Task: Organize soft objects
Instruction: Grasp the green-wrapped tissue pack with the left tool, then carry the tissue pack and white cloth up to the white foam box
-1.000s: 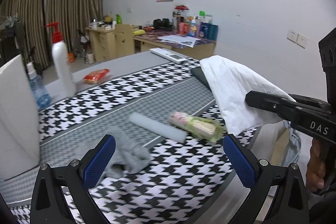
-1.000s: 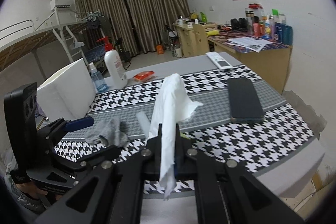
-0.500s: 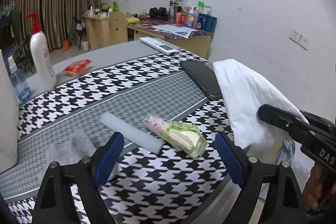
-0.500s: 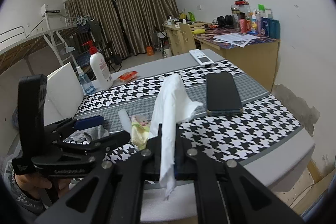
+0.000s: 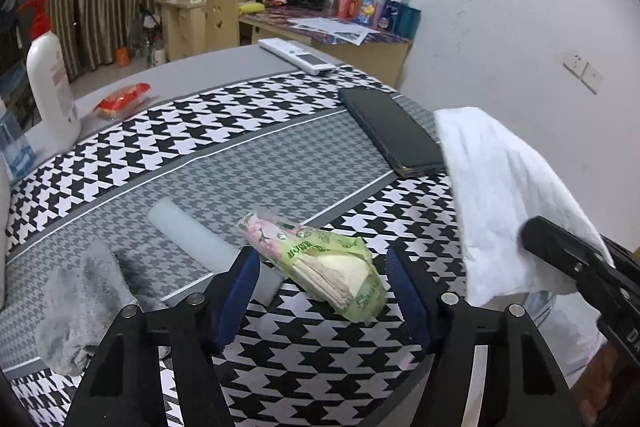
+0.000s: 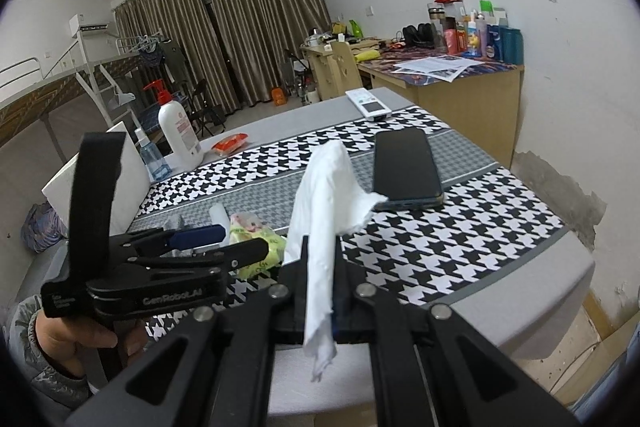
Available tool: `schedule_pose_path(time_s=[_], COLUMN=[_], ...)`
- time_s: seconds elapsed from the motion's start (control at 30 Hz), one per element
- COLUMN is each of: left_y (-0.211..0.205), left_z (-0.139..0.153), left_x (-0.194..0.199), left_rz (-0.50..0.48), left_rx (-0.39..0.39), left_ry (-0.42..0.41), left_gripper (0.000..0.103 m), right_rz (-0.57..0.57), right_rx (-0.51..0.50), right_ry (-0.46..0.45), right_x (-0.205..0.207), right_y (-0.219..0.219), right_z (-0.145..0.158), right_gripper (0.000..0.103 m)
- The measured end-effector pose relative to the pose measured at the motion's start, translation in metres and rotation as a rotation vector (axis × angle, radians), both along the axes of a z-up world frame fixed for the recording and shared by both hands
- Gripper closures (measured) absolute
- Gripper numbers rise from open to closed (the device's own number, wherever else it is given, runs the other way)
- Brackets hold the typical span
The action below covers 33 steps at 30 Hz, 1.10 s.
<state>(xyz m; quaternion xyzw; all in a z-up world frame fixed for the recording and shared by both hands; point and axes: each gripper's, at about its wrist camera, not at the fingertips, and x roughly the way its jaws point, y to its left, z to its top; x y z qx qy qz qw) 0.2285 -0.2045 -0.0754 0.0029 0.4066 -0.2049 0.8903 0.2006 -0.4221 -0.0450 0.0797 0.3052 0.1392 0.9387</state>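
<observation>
On the table (image 5: 240, 67), with its houndstooth cloth, take the green tissue packet (image 5: 320, 263) as the landmark. Farthest to its left, at the table's back edge, stands a white pump bottle (image 5: 50, 83) with a red head, and an orange packet (image 5: 124, 99) lies near it. Closer in, a crumpled grey cloth (image 5: 80, 307) lies left of the tissue packet, and a pale foam tube (image 5: 200, 243) lies just beside the packet, its near end behind the left blue pad.

The left hand-held gripper (image 5: 322, 291) hangs around the tissue packet: its jaws have just been closing and stand half-wide, with the packet's near end between the blue pads (image 5: 236, 291). A gap shows on the right side, so the pads do not yet press on it. In the right wrist view, a hand (image 6: 72, 343) holds this gripper's handle.

Behind and right of the packet a dark phone (image 5: 392, 131) lies flat, with a white remote (image 5: 296, 55) beyond it.

Right of the packet, the right hand-held gripper (image 6: 320, 291) is clamped tight on a white tissue (image 6: 324, 203), which stands up from the jaws, a short tail hanging below them.
</observation>
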Motion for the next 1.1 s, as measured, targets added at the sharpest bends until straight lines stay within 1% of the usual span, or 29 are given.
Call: schedule_pose_path(time_s=[0.13, 0.2, 0.37, 0.43, 0.5, 0.63, 0.67, 0.77, 0.9, 1.1], left_y=[-0.004, -0.004, -0.005, -0.005, -0.004, -0.003, -0.002, 0.001, 0.005, 0.018], left_z=[-0.005, -0.008, -0.01, -0.01, -0.01, -0.01, -0.009, -0.006, 0.002, 0.023], left_x=[0.007, 0.01, 0.013, 0.015, 0.017, 0.021, 0.021, 0.019, 0.01, -0.004], left_rz=[0.027, 0.035, 0.039, 0.04, 0.046, 0.049, 0.054, 0.042, 0.031, 0.031], left_rx=[0.021, 0.029, 0.038, 0.041, 0.043, 0.045, 0.044, 0.032, 0.03, 0.006], left_ry=[0.022, 0.034, 0.037, 0.035, 0.03, 0.023, 0.016, 0.012, -0.018, -0.082], left_gripper=[0.036, 0.042, 0.046, 0.05, 0.059, 0.07, 0.075, 0.081, 0.082, 0.082], right_rz=[0.001, 0.003, -0.002, -0.003, 0.0, 0.003, 0.003, 0.003, 0.009, 0.024], right_rx=[-0.002, -0.003, -0.001, -0.002, -0.004, -0.006, -0.007, -0.007, -0.009, -0.007], right_ry=[0.003, 0.004, 0.01, 0.013, 0.015, 0.018, 0.017, 0.011, 0.004, -0.012], right_x=[0.0, 0.0, 0.002, 0.003, 0.003, 0.003, 0.003, 0.003, 0.004, 0.003], right_y=[0.001, 0.001, 0.0, 0.001, 0.002, 0.003, 0.003, 0.004, 0.007, 0.016], right_z=[-0.001, -0.002, -0.003, -0.004, -0.004, -0.004, -0.004, -0.002, 0.0, 0.007], right_gripper=[0.095, 0.095, 0.095, 0.095, 0.095, 0.095, 0.095, 0.095, 0.095, 0.095])
